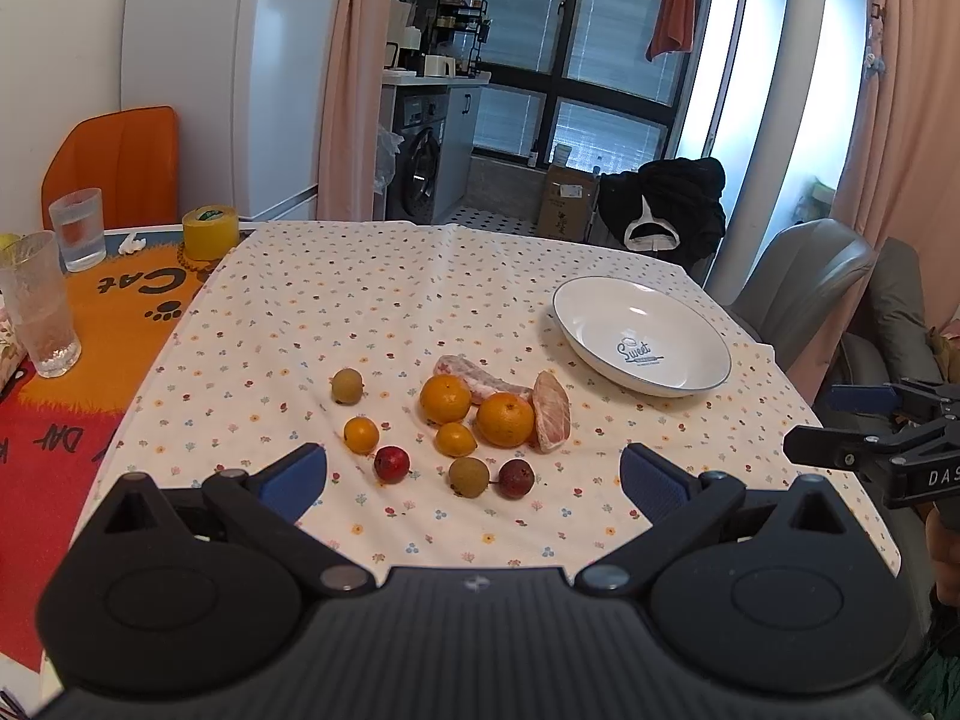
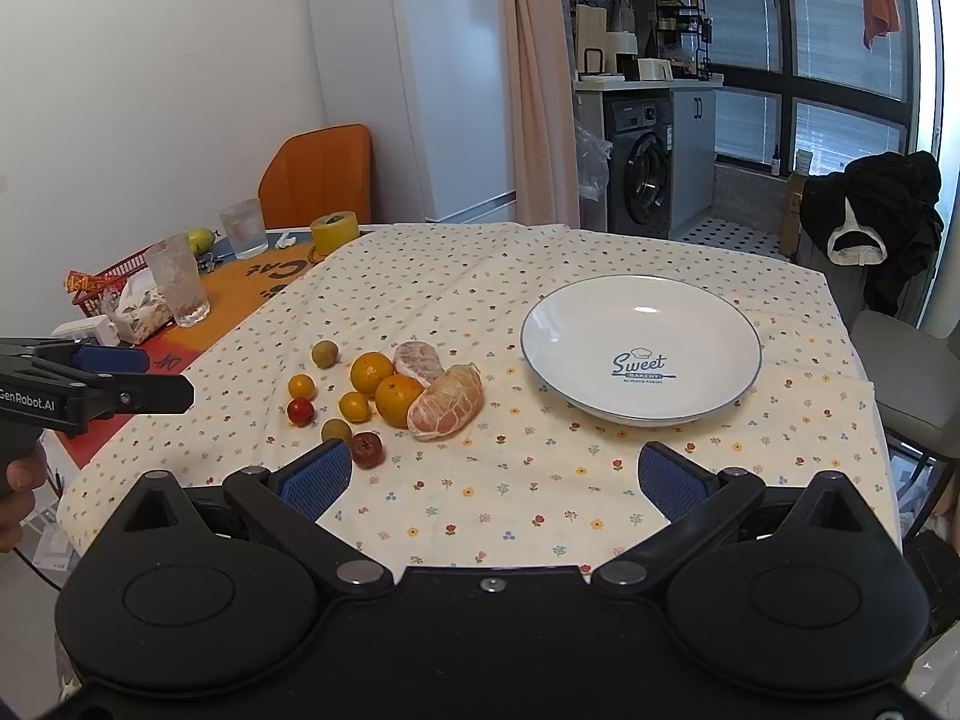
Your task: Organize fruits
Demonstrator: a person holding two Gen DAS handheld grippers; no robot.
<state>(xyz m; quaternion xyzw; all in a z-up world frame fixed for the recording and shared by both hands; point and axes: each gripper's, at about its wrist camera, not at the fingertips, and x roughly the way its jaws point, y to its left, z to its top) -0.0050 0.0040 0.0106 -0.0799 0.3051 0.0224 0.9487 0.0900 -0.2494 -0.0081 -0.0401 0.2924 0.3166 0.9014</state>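
Both the left gripper (image 1: 474,477) and the right gripper (image 2: 495,477) hang above the surface with jaws spread wide, holding nothing. Just ahead, the fruits lie loose on the flowered cloth (image 2: 516,498). The peeled pomelo segment (image 2: 445,411) is probably soft and tears easily; I would take it gently across its middle. The oranges (image 2: 398,399) look firm and smooth, so may roll. The white plate (image 2: 744,324) stands empty to the right.

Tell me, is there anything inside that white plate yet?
No fruit. The white plate holds only its printed "Sweet Bakery" logo. The fruits lie on the floral tablecloth beside it. Whatever is under the plate is hidden.
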